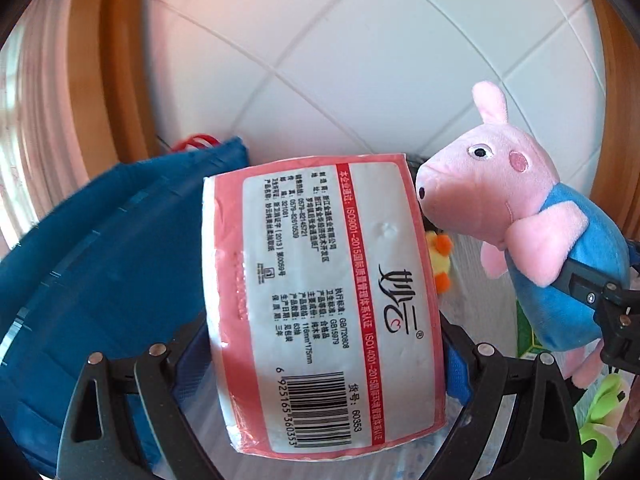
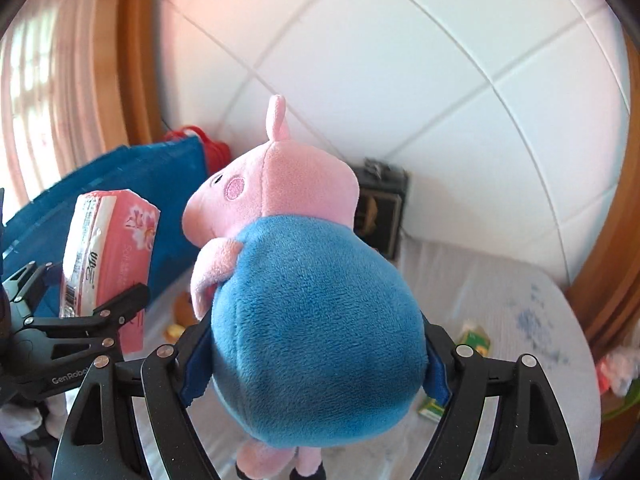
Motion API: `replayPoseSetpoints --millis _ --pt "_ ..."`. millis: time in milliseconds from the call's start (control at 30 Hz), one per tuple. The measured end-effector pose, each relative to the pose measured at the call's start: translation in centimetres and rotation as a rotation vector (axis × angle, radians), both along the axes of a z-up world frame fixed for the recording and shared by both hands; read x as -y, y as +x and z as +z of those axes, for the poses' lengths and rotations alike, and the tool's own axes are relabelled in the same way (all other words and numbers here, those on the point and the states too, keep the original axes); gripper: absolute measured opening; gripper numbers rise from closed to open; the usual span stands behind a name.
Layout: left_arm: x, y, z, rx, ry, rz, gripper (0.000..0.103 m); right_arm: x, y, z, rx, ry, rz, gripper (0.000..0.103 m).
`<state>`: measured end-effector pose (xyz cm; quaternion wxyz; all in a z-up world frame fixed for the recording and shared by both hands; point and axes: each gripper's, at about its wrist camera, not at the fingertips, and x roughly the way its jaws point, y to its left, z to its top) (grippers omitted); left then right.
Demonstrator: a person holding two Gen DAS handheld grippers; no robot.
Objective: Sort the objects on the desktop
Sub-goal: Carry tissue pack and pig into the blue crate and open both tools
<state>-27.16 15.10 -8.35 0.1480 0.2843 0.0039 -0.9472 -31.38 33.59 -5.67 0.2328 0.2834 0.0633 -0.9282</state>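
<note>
My left gripper [image 1: 320, 356] is shut on a pink tissue pack [image 1: 320, 300] with a white label and barcode, held up above the table. The pack also shows in the right wrist view [image 2: 108, 264], with the left gripper [image 2: 88, 320] below it. My right gripper [image 2: 316, 360] is shut on the blue body of a pink pig plush [image 2: 312, 320], held upright in the air. The plush [image 1: 532, 220] and the right gripper [image 1: 600, 300] show at the right of the left wrist view, close beside the pack.
A blue fabric bag [image 1: 100, 260] with red handles stands at the left by the tiled wall. A dark box [image 2: 380, 216] stands against the wall. A yellow duck toy [image 1: 440, 264], small green boxes [image 2: 476, 338] and a green toy [image 1: 604, 420] lie on the white tablecloth [image 2: 500, 292].
</note>
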Motion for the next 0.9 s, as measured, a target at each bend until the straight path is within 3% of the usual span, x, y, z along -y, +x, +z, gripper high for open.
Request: replayPoseSetpoints --millis 233,467,567,700,900 --pt "10.7 5.9 6.1 -0.091 -0.049 0.084 0.093 10.3 4.7 5.8 -0.11 -0.046 0.089 0.083" --pt "24.6 10.9 9.9 -0.08 -0.093 0.116 0.094 26.8 7.9 9.9 -0.121 -0.119 0.172 0.083" --pt "30.1 11.5 10.0 -0.043 -0.105 0.112 0.094 33.5 8.6 10.4 -0.097 -0.135 0.185 0.084" --pt "36.3 10.6 8.2 0.001 -0.049 0.105 0.094 39.5 8.5 9.5 -0.055 -0.122 0.186 0.084" --pt "39.8 11.6 6.9 -0.001 -0.001 0.079 0.094 44.7 8.0 7.2 -0.004 -0.048 0.166 0.084"
